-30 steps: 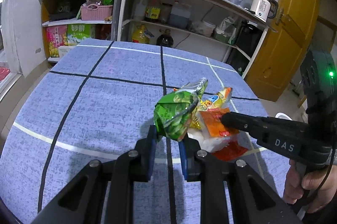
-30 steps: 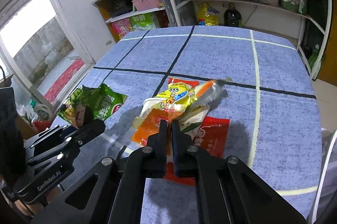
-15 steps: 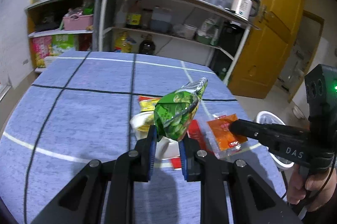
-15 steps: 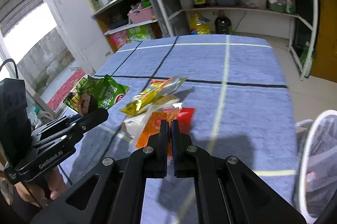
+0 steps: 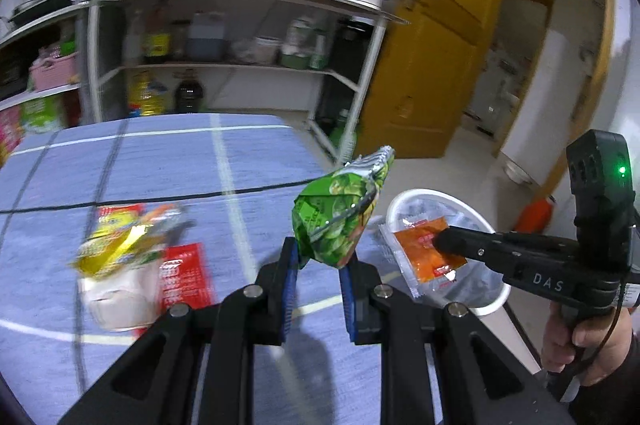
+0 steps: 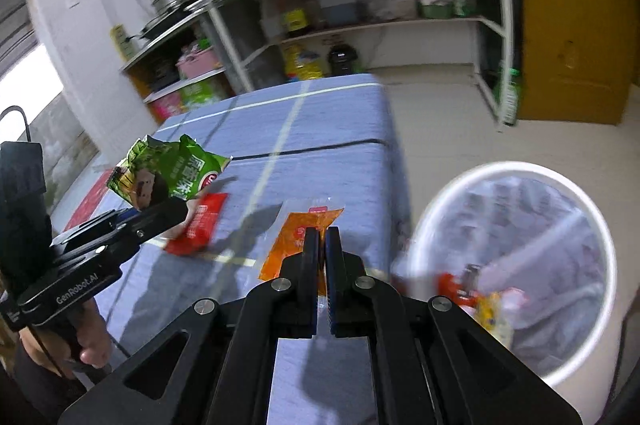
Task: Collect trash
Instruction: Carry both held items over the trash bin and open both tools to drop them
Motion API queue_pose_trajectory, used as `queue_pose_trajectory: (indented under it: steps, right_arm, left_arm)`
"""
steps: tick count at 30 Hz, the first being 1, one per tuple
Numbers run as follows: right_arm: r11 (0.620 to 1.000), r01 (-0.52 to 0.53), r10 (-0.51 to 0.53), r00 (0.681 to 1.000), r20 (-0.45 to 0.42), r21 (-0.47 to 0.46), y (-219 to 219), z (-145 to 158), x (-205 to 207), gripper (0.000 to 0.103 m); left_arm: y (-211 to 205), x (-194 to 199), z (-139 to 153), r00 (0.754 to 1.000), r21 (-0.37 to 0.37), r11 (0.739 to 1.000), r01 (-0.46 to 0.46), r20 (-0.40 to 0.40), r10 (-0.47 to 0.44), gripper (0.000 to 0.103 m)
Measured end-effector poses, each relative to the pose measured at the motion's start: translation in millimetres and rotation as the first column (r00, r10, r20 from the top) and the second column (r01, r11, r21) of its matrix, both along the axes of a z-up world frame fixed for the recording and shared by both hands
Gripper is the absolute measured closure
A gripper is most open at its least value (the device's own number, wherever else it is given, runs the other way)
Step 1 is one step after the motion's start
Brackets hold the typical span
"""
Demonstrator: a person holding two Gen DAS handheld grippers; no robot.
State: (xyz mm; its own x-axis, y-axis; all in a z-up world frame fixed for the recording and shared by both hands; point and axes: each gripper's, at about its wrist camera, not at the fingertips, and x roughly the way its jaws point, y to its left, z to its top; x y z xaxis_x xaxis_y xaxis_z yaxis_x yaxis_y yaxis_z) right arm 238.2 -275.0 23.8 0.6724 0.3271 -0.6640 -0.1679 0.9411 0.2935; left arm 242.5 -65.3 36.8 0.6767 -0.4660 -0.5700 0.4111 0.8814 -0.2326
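A crumpled green snack bag (image 5: 336,217) is clamped in the left hand-held gripper (image 5: 318,261), and an orange sachet (image 6: 298,241) is pinched between the closed jaws of the right hand-held gripper (image 6: 320,239), carried near the table (image 6: 328,113) edge beside the white bin (image 6: 520,265). Some wrappers are already seen inside the bin. A yellow packet (image 5: 120,245), a white pouch (image 5: 116,301) and a red sachet (image 5: 182,275) are left on the table, so the task is judged roughly half done.

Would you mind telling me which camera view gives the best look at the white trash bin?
The right wrist view: the white trash bin shows its whole round rim, its liner and wrappers already inside. In the left wrist view the bin is mostly hidden behind the orange packet and the right gripper.
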Motion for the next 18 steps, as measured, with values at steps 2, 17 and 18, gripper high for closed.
queue_pose_trajectory:
  steps: [2, 17, 18]
  right_arm:
    - [0.999, 0.039, -0.039, 0.999, -0.002, -0.002, -20.8, -1.2, -4.6, 0.100]
    - [0.973, 0.231, -0.230, 0.972, -0.041, 0.015, -126.0, -24.1, -22.6, 0.100]
    - [0.971, 0.238, -0.236, 0.970, -0.049, 0.019, -130.2, -27.2, -22.0, 0.100]
  left_arm:
    - [-20.8, 2.1, 0.2, 0.999, 0.006, 0.999, 0.034, -0.004, -0.034, 0.082]
    - [-156.8, 17.4, -19.8, 0.973, 0.084, 0.971, 0.226, -0.072, -0.220, 0.080]
    - [-162.8, 19.4, -23.5, 0.971, 0.094, 0.968, 0.233, -0.083, -0.225, 0.080]
